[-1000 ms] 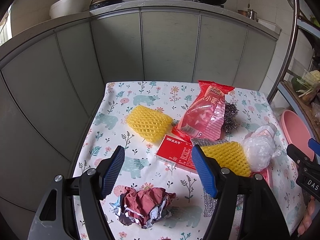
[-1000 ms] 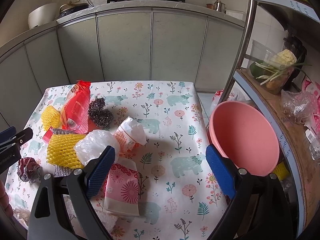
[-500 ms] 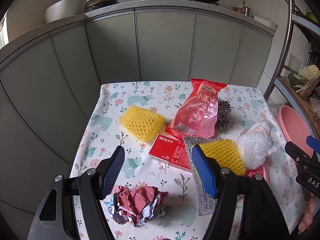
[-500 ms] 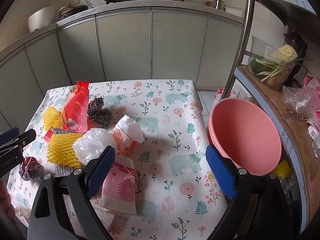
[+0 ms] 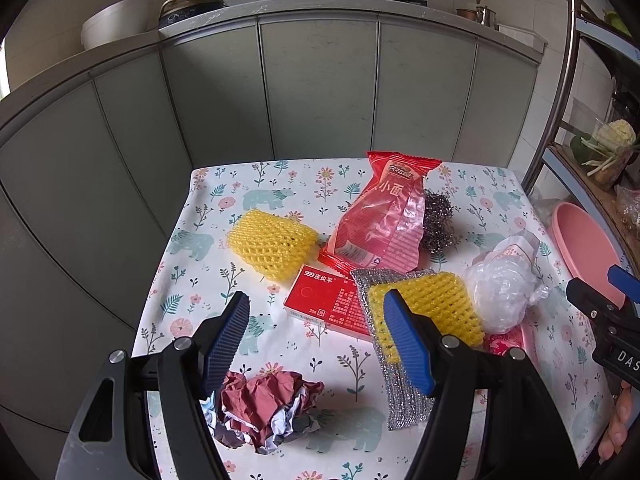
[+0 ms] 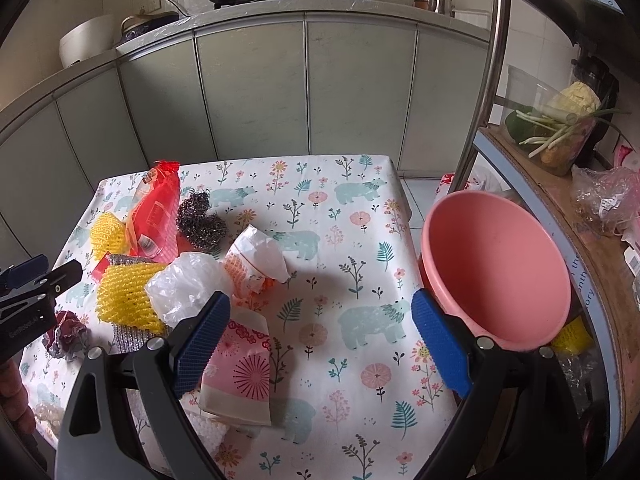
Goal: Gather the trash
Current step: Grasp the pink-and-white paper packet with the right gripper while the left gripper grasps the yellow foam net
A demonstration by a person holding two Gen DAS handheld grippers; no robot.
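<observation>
Trash lies on a bear-print tablecloth (image 5: 280, 196). A crumpled dark-red paper ball (image 5: 264, 408) sits just below my open left gripper (image 5: 316, 316), nothing between the fingers. Beyond are a yellow foam net (image 5: 272, 244), a red box (image 5: 324, 300), a red snack bag (image 5: 380, 224), a second yellow net (image 5: 440, 308) on a silver cloth, and a clear plastic wad (image 5: 500, 296). My right gripper (image 6: 320, 324) is open above a flattened pink paper cup (image 6: 240, 376). A pink basin (image 6: 496, 276) stands at the table's right edge.
A steel scourer (image 6: 200, 220) and a white crumpled wrapper (image 6: 256, 260) lie mid-table. Grey cabinets (image 5: 320, 92) wall the far side. A metal rack (image 6: 480, 80) with vegetables and bags stands right. The right half of the cloth (image 6: 352, 240) is bare.
Both grippers have drawn back and up slightly, so the table items sit a little farther away. Both stay open. Nothing on the table has moved.
</observation>
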